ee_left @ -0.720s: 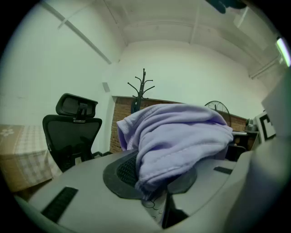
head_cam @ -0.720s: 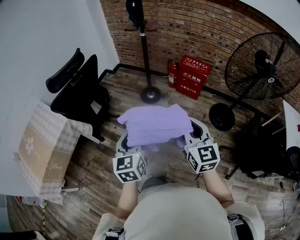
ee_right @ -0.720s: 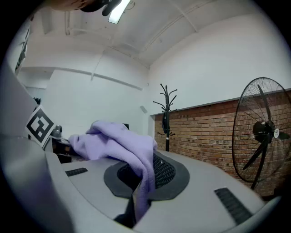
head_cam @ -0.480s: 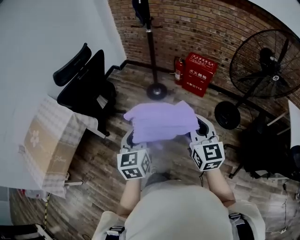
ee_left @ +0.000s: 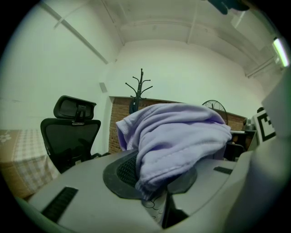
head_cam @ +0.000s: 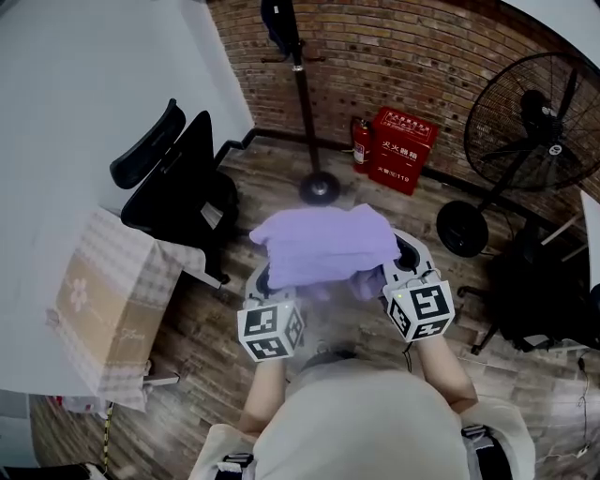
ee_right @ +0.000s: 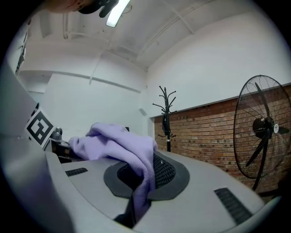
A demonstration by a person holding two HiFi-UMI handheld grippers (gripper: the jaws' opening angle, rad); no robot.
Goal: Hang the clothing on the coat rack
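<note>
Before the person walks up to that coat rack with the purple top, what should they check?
1. Left gripper shut on the purple top: ok.
2. Right gripper shut on it: ok.
3. Coat rack in sight ahead: ok.
4. Free hook: ok, the upper prongs look bare; a dark item hangs below them.
5. Office chair off the path: ok, it stands to the left.
6. Collar or loop easy to find: cannot tell, the top is bunched.
</note>
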